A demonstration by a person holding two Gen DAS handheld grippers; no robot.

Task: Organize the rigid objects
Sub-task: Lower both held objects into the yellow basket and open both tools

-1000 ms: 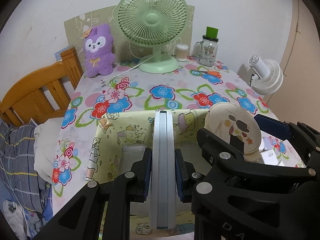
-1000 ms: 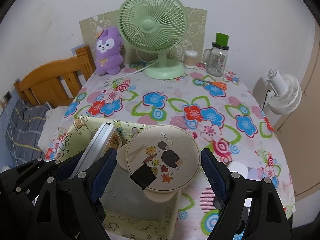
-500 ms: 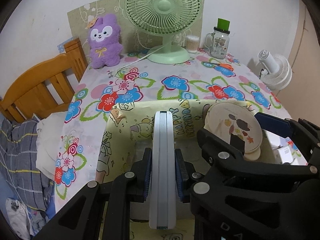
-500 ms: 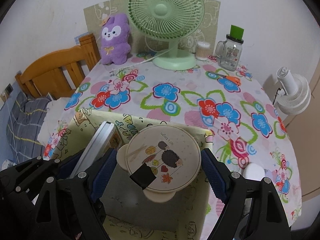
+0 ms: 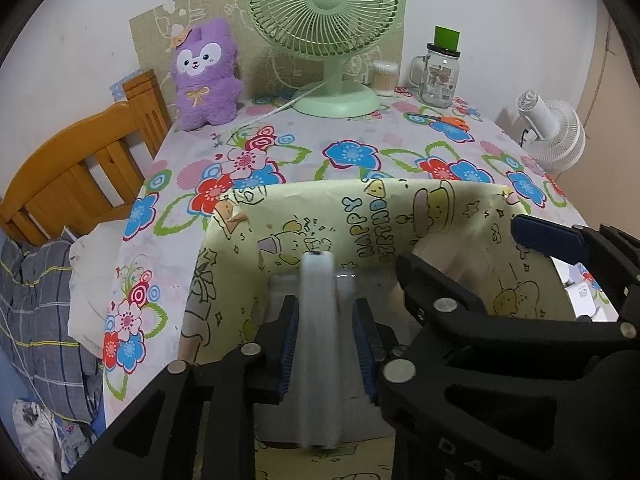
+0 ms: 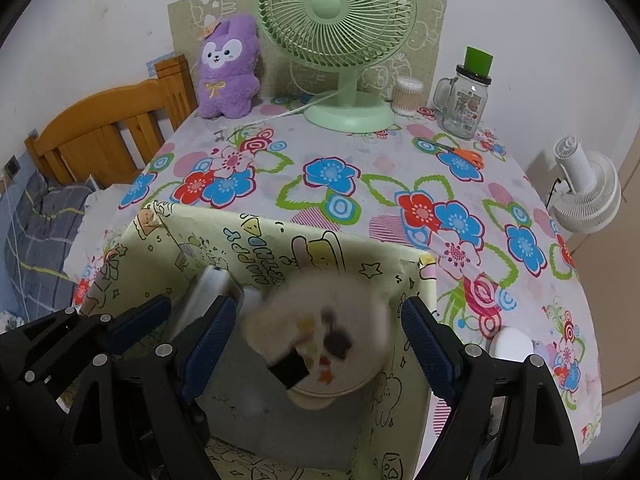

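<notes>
- While both tongs hang over it, the yellow paper-covered box [image 5: 360,216] sits at the near edge of the flower-patterned tabletop [image 6: 360,168], open upward, its far wall printed with birthday lettering; it lies directly below and ahead of both hands.
- Beyond the box the tabletop is bare as far as the green fan [image 6: 340,40], the purple plush toy [image 6: 228,68] and the glass jar [image 6: 460,96] along the wall, well apart from the work; orange scissors [image 6: 460,154] lie nearer, to the right.
- Inside the box, the round cream lid-like disc [image 6: 324,344] appears blurred between the spread fingers of the right tongs [image 6: 320,340]; neither pad touches it, so I judge it is dropping free or already loose.
- On the left side of the box, the flat silver-white slab [image 5: 320,340] stands on its thin edge, its long axis running away from the camera along the fingers of the left tongs [image 5: 326,348].
- Those left jaws are opening; a gap shows on each side of the slab, which is blurred, so it looks released.
- Both pairs of tongs are crowded close together above the box, the left just beside the right.
- Room to move is upward and back toward the person; the box walls hem in any sideways move.
</notes>
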